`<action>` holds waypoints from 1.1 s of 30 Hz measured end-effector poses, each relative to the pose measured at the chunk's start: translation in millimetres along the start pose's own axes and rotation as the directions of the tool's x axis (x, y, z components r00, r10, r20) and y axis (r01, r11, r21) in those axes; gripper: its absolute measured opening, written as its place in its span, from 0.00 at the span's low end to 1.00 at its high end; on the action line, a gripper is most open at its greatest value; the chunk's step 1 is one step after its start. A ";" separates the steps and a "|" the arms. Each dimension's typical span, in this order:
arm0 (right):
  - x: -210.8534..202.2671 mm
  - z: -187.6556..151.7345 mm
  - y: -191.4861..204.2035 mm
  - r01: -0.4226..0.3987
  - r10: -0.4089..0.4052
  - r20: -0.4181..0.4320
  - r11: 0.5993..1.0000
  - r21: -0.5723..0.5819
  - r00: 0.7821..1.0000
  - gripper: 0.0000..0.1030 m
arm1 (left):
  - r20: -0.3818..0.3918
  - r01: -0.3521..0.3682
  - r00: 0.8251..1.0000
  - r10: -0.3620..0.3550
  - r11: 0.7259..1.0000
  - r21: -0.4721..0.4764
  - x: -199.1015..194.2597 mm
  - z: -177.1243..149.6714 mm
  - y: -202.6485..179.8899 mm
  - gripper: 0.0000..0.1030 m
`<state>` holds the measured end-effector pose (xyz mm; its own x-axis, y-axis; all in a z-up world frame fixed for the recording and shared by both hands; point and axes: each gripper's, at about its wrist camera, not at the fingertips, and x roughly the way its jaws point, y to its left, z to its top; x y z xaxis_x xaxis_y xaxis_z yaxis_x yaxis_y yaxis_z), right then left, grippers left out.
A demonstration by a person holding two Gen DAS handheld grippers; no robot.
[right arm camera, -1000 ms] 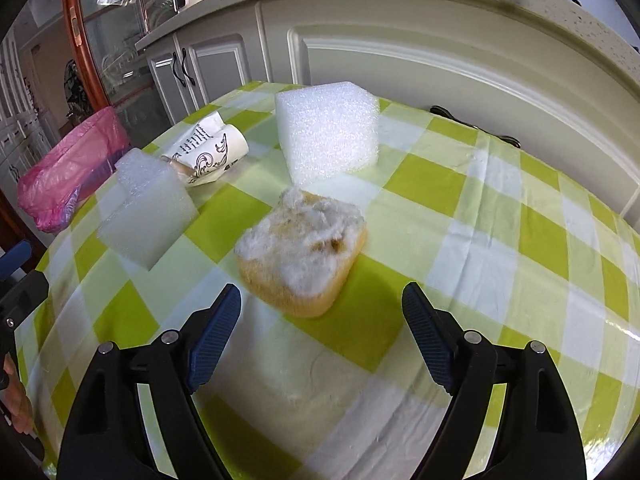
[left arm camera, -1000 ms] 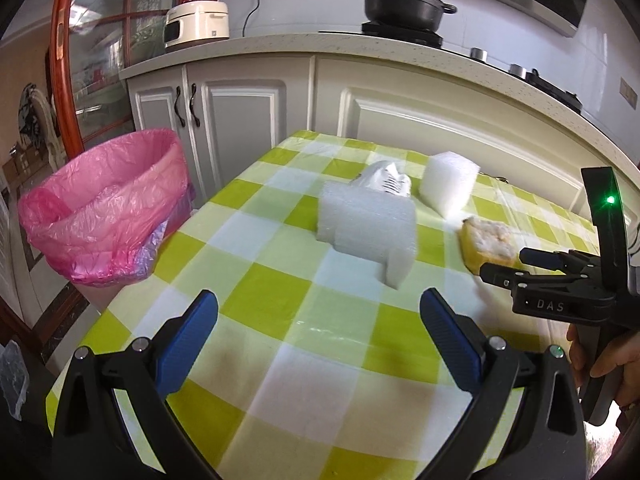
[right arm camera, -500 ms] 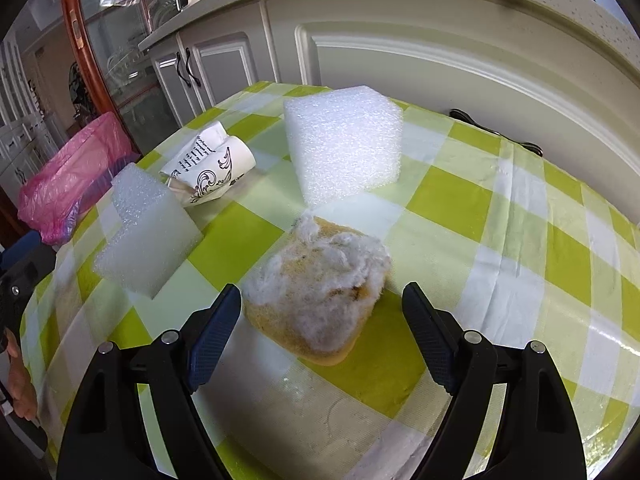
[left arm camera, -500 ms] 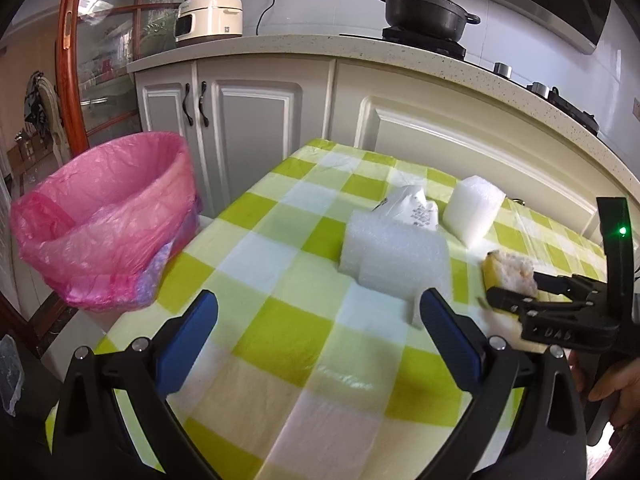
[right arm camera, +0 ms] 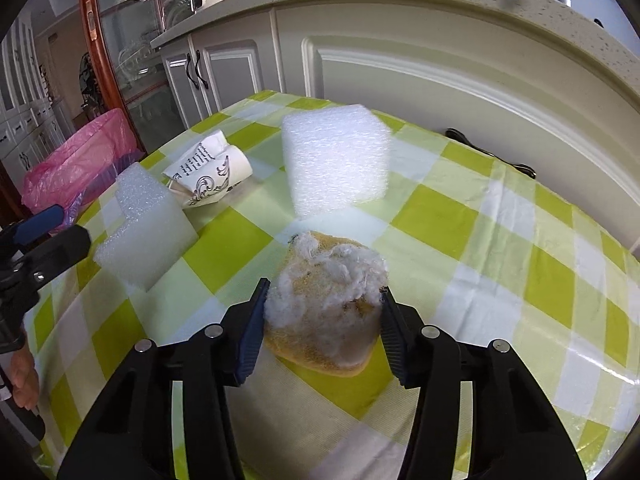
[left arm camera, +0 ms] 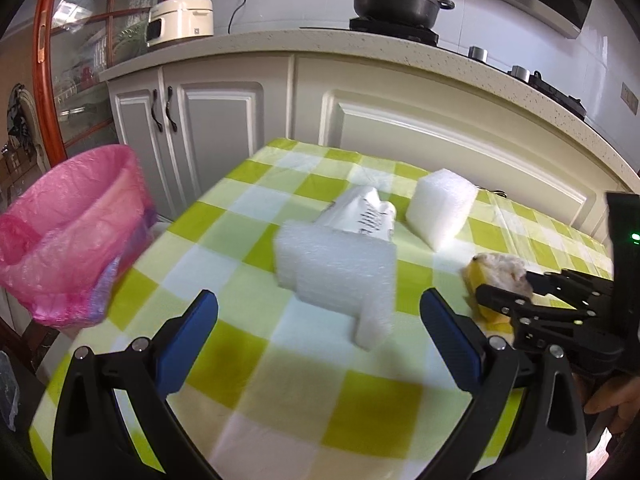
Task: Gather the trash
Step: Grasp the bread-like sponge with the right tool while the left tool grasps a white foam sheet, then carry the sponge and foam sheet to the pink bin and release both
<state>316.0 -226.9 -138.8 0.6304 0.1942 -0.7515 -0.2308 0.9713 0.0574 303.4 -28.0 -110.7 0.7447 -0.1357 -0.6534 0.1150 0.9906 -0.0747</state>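
My right hand-held gripper (right arm camera: 322, 334) is closing on the sponge (right arm camera: 324, 304) lying on the table (right arm camera: 460, 216); my left hand-held gripper (left arm camera: 318, 338) hangs open, empty.

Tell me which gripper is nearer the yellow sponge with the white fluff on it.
Right. The right gripper has the yellow sponge between its closing jaws, pads at its sides. The left gripper hangs open apart from it, facing the notched foam block.
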 end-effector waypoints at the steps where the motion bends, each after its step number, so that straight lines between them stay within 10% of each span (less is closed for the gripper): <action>1: -2.7 -0.8 -3.4 0.003 -0.003 0.004 1.000 0.001 1.000 0.48 | -0.001 -0.002 1.000 0.002 1.000 0.000 2.8 0.6 -3.5 0.95; 13: -23.5 0.7 -29.9 -0.007 0.002 0.068 0.997 0.076 0.998 0.48 | -0.071 -0.146 0.987 0.146 0.989 -0.001 58.2 19.0 -36.4 0.93; 17: -31.1 3.2 -30.8 -0.002 -0.006 0.094 0.997 0.082 0.996 0.48 | -0.117 -0.147 0.983 0.144 0.989 -0.014 69.4 14.4 -33.5 0.66; 33: -39.1 -13.8 -51.1 -0.004 -0.007 0.082 0.989 0.145 0.997 0.48 | -0.065 -0.165 0.984 0.164 0.986 -0.012 47.2 4.3 -40.8 0.64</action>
<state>293.0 -285.9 -121.5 0.6907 0.1975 -0.6956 -0.1236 0.9801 0.1556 336.7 -74.9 -135.2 0.7088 0.0302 -0.7047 -0.0174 0.9995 0.0253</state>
